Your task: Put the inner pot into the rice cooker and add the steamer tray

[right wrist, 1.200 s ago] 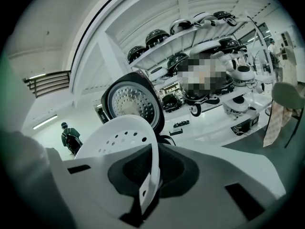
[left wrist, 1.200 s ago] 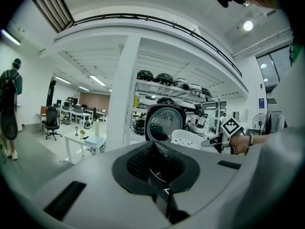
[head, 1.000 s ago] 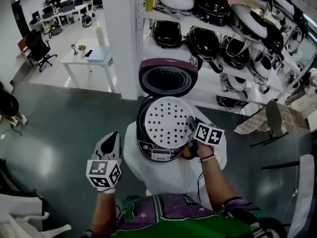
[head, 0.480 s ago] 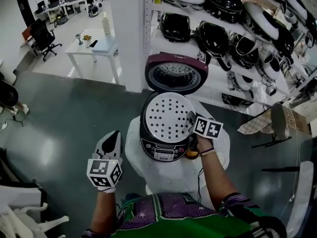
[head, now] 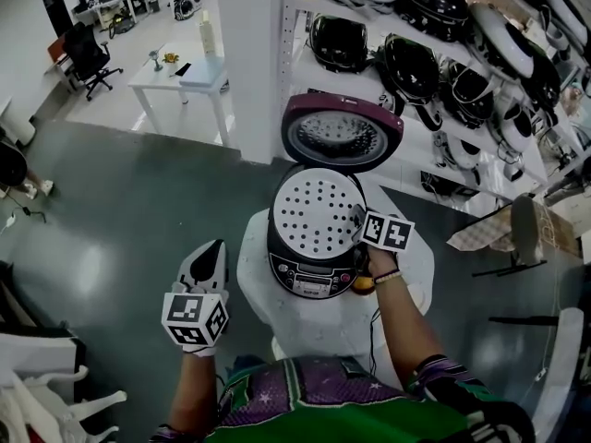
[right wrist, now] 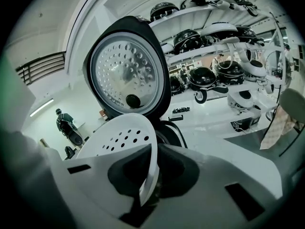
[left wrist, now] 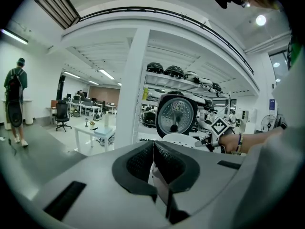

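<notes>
**Steamer tray over the cooker's mouth, pinched at its rim by the right gripper**

The rice cooker [head: 317, 258] stands on a round white table [head: 268, 293], in the middle of the head view. Its lid [head: 342, 134] is swung up at the body's 12 o'clock, and its control panel [head: 312, 282] faces 6 o'clock, towards the person.

The white perforated steamer tray [head: 317, 212] lies across the cooker's mouth and covers the inside, so the inner pot cannot be made out. No view shows whether the tray has settled fully into place.

The right gripper [head: 358, 221] reaches in at the tray's 3 o'clock edge. In the right gripper view its jaws are pressed onto the tray's thin rim, which runs up between the pads. The tray's holed surface spreads away to 10 o'clock from there, and the shiny inside of the lid rises behind it.

The left gripper [head: 213, 253] hangs at the cooker's 8 o'clock, well apart from cooker and table, over the grey floor. In the left gripper view its jaws are pressed together with nothing between them, and they point towards the cooker and the raised lid.

A shelf rack [head: 297, 58] loaded with other rice cookers fills the head view from 12 to 2 o'clock. A white desk [head: 180, 74] stands at 11 o'clock with an office chair [head: 90, 55] beyond it. In the left gripper view a person with a backpack [left wrist: 15, 99] stands at 9 o'clock, far off.
</notes>
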A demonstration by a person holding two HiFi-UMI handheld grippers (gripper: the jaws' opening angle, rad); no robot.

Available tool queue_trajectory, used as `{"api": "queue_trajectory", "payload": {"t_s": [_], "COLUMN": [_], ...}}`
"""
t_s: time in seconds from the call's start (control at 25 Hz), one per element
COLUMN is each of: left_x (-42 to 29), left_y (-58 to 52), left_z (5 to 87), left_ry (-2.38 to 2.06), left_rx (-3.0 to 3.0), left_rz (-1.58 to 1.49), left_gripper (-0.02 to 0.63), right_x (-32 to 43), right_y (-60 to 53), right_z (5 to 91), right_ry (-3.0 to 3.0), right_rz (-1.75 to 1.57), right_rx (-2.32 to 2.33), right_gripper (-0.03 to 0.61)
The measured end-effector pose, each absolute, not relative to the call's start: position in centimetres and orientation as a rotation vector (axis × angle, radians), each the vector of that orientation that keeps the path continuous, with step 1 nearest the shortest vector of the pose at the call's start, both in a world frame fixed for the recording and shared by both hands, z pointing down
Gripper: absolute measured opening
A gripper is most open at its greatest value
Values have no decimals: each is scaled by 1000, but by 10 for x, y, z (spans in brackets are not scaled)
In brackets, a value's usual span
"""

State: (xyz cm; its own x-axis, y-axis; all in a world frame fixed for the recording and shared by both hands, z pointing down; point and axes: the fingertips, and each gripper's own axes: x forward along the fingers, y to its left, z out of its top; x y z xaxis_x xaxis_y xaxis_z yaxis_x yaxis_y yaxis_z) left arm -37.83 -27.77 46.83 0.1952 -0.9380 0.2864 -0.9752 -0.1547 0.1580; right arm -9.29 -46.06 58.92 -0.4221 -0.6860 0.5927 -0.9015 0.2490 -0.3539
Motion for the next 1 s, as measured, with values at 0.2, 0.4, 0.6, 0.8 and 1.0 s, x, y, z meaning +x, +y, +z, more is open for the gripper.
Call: {"api": "queue_trajectory", "payload": {"t_s": [0.2,0.4,0.6,0.8,1.0], "left_x": [-382,-385,-385,-386,-384], "left_y": [-276,-274,-269,-263,-260], "left_z": [471,473,473,472,468], "left_ry": [-1808,-1813,-1813,-1813,-1806], "left_rx": [2158,2148,2144,2148,2163], "left_rz": [166,161,158,150,140], "left_gripper": [23,23,23,23,23], "right_x": [-96,-94,-87,-84,-80], "right_y": [-460,-458,-455,-450,-442], "right_z": [599,604,605,604,597], "right_ry": [-2187,-2167,-2150,-2156,-2157], "right_rz": [961,954,934,958,926], "right_rx": [1451,1444,1456,1459,1462], "right_gripper": [17,20,40,64,87]}}
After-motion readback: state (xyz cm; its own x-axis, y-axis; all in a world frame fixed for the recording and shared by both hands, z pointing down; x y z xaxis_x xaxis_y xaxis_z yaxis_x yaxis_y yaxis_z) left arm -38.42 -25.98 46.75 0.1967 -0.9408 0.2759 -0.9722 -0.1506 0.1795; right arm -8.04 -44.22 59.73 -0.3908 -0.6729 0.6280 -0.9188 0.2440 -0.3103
